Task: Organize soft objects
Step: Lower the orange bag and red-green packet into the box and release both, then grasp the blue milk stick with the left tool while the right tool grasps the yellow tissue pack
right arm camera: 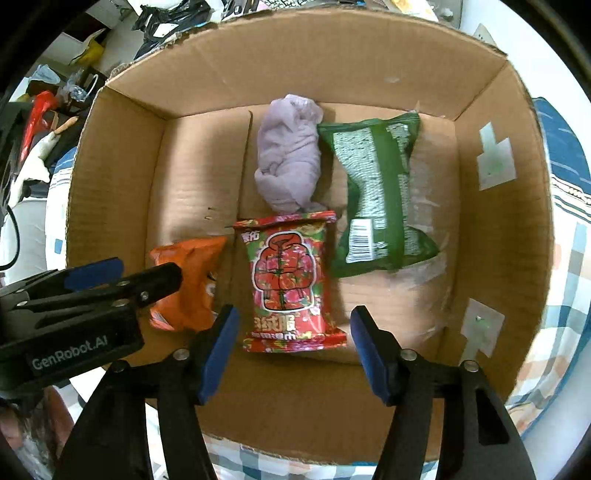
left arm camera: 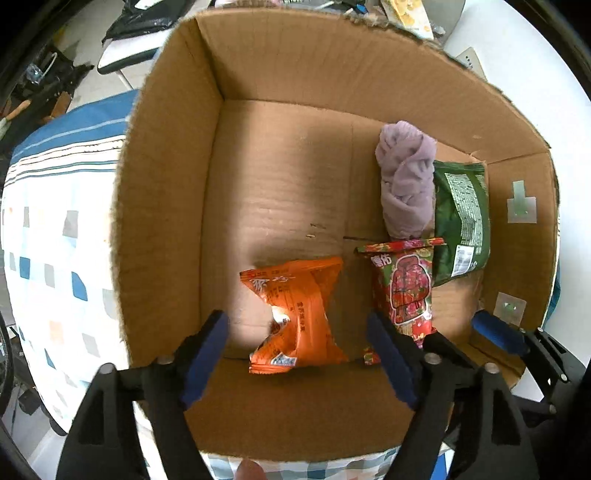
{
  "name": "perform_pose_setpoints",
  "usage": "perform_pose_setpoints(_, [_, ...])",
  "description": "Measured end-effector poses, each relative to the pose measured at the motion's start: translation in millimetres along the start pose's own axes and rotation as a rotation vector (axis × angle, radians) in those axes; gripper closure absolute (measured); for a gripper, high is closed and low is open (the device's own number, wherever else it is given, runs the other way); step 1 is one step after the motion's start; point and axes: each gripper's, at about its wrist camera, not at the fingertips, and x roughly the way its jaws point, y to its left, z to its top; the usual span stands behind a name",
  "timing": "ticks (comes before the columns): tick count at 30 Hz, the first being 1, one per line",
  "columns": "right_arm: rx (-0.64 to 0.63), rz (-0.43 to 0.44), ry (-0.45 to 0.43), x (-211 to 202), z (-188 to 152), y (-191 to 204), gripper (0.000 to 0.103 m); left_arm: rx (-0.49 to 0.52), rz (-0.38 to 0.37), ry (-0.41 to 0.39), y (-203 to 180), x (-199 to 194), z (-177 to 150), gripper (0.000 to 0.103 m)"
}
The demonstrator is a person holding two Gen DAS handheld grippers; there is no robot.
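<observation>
An open cardboard box [left arm camera: 166, 221] [right arm camera: 122, 206] holds four soft things. An orange packet [left arm camera: 299, 314] [right arm camera: 192, 284] lies at the front left. A red printed packet [left arm camera: 406, 291] [right arm camera: 291, 284] lies beside it. A rolled purple cloth [left arm camera: 406, 184] [right arm camera: 288, 158] and a green packet [left arm camera: 461, 218] [right arm camera: 376, 199] lie behind. My left gripper [left arm camera: 299, 362] is open over the orange packet, holding nothing. My right gripper [right arm camera: 293, 350] is open over the red packet, holding nothing. The left gripper also shows in the right wrist view [right arm camera: 122, 273].
The box sits on a checked and striped bedcover [left arm camera: 55, 240] [right arm camera: 569, 236]. Cluttered bags and items [left arm camera: 140, 22] [right arm camera: 173, 18] lie beyond the box's far wall. Tape patches [left arm camera: 521, 206] [right arm camera: 495, 158] mark the box's right wall.
</observation>
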Motion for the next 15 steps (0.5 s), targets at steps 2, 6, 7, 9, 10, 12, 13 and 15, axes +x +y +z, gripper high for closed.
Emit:
perform_pose_setpoints(2, [0.001, -0.014, -0.009, -4, -4, -1, 0.025, 0.004, 0.011, -0.030, -4, -9, -6, 0.015])
perform_pose_setpoints(6, [0.008, -0.042, -0.049, -15, -15, 2, 0.006, 0.021, 0.055, -0.121, -1, -26, -26, 0.003])
perform_pose_setpoints(7, [0.010, -0.059, -0.061, -18, -19, 2, 0.005, 0.026, 0.078, -0.151, -3, -32, -32, 0.003])
perform_pose_setpoints(9, [0.015, -0.075, -0.084, -26, -25, 1, 0.005, 0.038, 0.096, -0.197, -2, -46, -41, 0.002])
perform_pose_setpoints(10, [0.020, -0.075, -0.094, -32, -30, -1, 0.005, 0.043, 0.098, -0.219, -4, -51, -46, 0.002])
perform_pose_setpoints(12, [0.028, -0.074, -0.122, -42, -38, -3, 0.003, 0.048, 0.106, -0.263, -2, -67, -45, 0.002])
perform_pose_setpoints(13, [0.030, -0.076, -0.141, -49, -43, -3, 0.002, 0.052, 0.114, -0.290, -2, -74, -49, 0.002])
perform_pose_setpoints(15, [0.034, -0.082, -0.183, -62, -52, -3, 0.001, 0.058, 0.120, -0.329, -5, -85, -60, 0.002])
